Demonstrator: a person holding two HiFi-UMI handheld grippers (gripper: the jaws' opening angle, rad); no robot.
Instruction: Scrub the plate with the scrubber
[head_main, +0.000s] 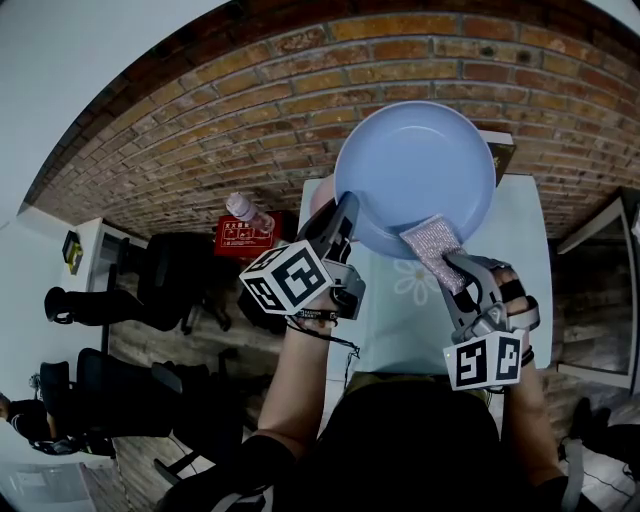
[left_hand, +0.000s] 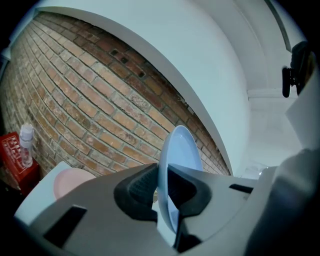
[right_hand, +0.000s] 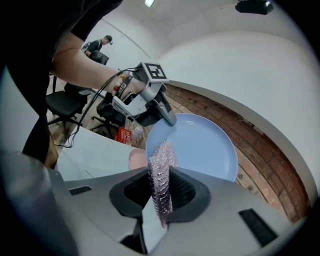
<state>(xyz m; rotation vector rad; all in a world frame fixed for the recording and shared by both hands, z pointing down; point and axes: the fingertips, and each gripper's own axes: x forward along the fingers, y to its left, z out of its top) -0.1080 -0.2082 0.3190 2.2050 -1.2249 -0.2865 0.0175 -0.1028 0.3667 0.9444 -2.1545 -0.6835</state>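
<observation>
Closest to the lens, at the bottom of the head view, is the person's dark top (head_main: 400, 445), with the two marker cubes on the grippers just above it. The left gripper (head_main: 345, 208) is clamped onto the left edge of the light blue plate (head_main: 415, 165), with the rim pinched between the pads. The plate's held up on edge in the upper middle of the frame, over the pale green table (head_main: 525, 240). Lower right, the right gripper (head_main: 455, 268) is squeezed tight on a silvery mesh scrubber (head_main: 430, 243) that sticks up out of the jaws. Its top end overlaps the plate's lower rim, but honestly I can't tell if it's actually pressing on it. Something round and pink (head_main: 320, 200) peeks out on the table behind the left gripper. Off to the left there's a clear bottle (head_main: 243, 208) by a red box (head_main: 235, 240), and a brick wall (head_main: 200, 130) runs across the top.
</observation>
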